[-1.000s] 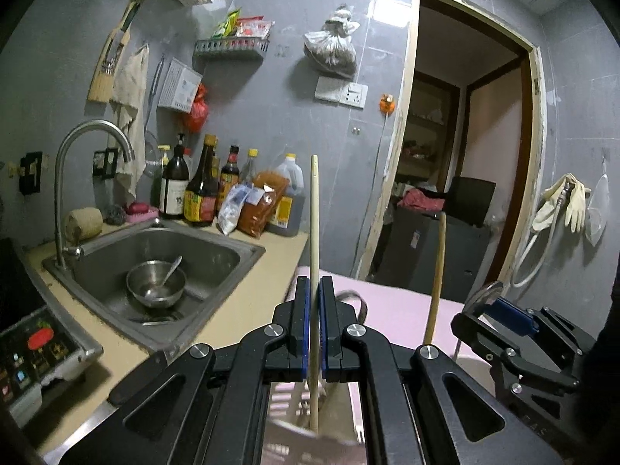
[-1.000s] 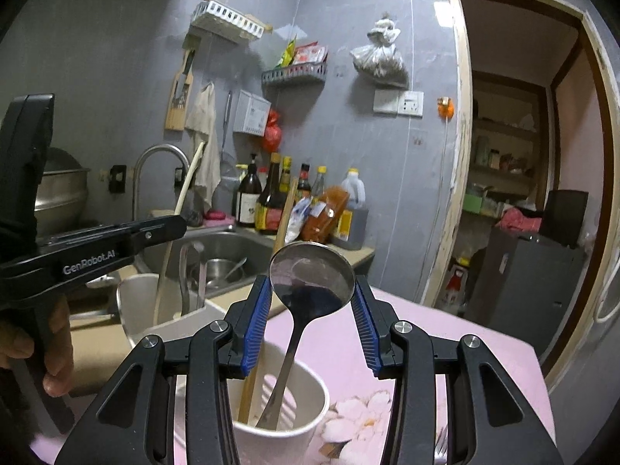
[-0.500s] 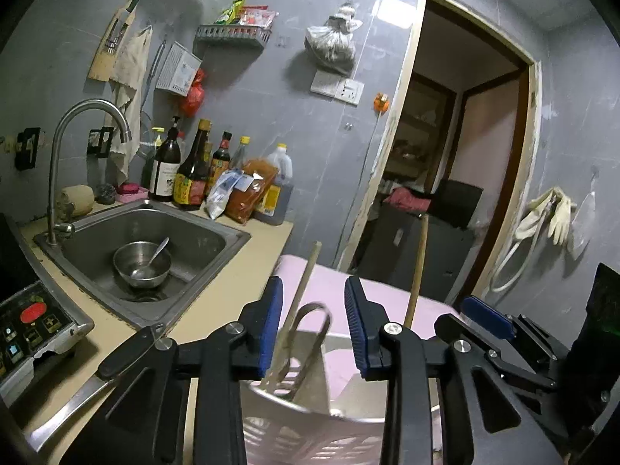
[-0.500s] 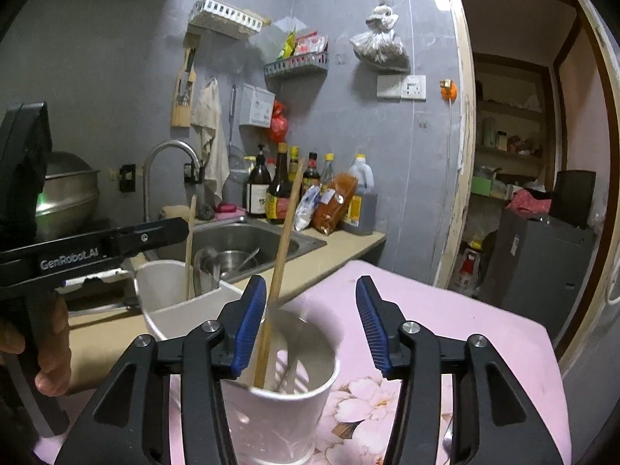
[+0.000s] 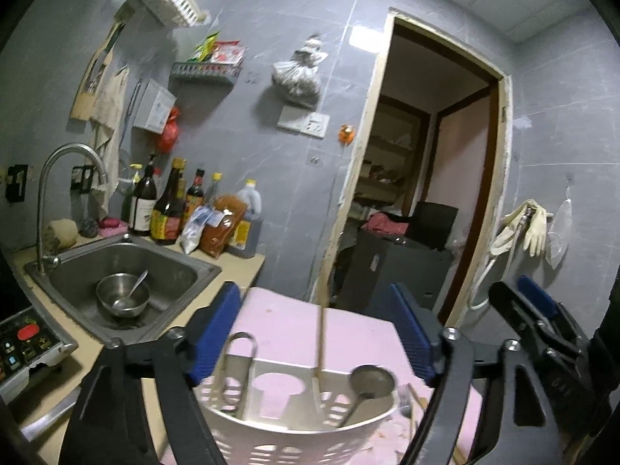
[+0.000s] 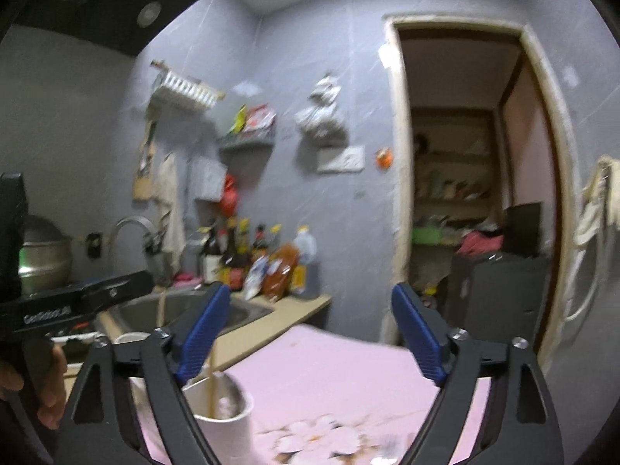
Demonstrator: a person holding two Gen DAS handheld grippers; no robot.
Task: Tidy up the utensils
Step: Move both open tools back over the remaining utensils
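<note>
Left wrist view, pink table (image 5: 294, 321): bare part visible between the blue pads; near edge cut off by the frame at 6 o'clock.
Left wrist view, white holder (image 5: 294, 426): a slotted, divided caddy on the table at 6 o'clock; its base runs out of frame.
Left gripper (image 5: 316, 333): jaws opening, wide apart; the holder's rim lies between them, pads touching nothing. A second ago they were pinched on a chopstick.
Right gripper (image 6: 310, 337): jaws opening, nothing between the pads; a second ago the ladle's bowl stood between them. Also seen at 3 o'clock in the left wrist view.
Wooden stick (image 5: 321, 333): upright in the holder's middle section, top blurred against the door frame.
Ladle (image 5: 370, 381): now resting in the holder's compartment at 4 o'clock, bowl upward; handle foot hidden by the wall.
Wire-loop handle (image 5: 236, 372): in the compartment at 8 o'clock; the tool cannot be identified.
Loose utensils (image 5: 407, 410): just beside the holder at 4 o'clock, half hidden, blurred.
Right wrist view, white cup (image 6: 224, 422): at 7 o'clock, partly behind the left finger, holding a brown stick (image 6: 212, 383); motion blur obscures contents.
Hand (image 6: 35, 395): at 8 o'clock, cropped, gripping the other tool's handle.
</note>
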